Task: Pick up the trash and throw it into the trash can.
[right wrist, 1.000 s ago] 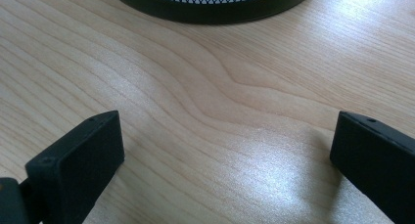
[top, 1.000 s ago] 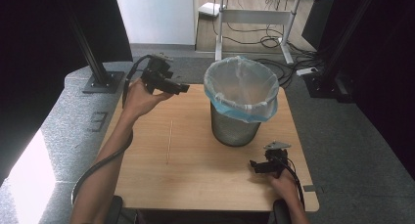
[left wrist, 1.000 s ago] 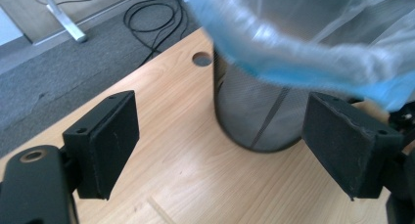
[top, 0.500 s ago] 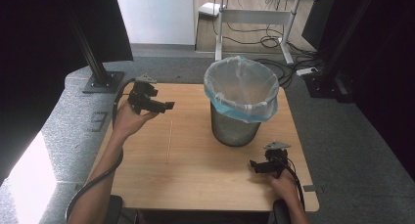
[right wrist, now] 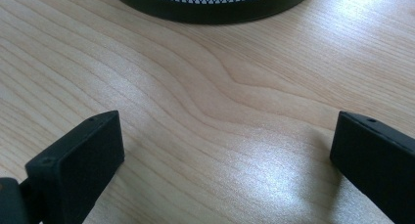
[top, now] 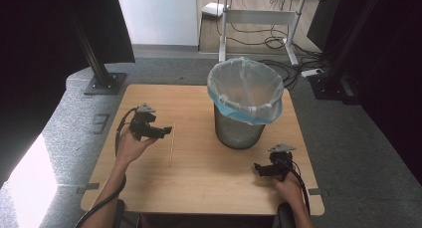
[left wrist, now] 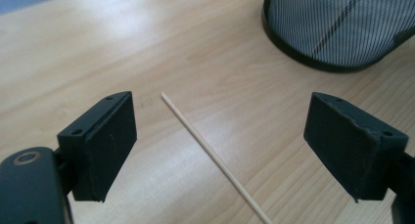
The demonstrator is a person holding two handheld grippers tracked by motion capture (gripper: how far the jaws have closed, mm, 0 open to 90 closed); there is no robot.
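Approach step: left hand-held gripper point(left wrist: 220, 150), jaws spread wide and empty, hangs above the thin wooden stick point(left wrist: 215, 160) lying flat on the tabletop point(top: 199, 183) between them; next, I judge, lower and close squarely across it; right hand-held gripper point(right wrist: 225, 165) idles, released.

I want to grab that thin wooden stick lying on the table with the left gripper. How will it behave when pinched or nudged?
The stick looks very thin and straight, so probably light and stiff, yet apt to snap if squeezed hard. It appears round, so a nudge may roll it across the smooth table. It lies flat, so the open left gripper may struggle to get under it.
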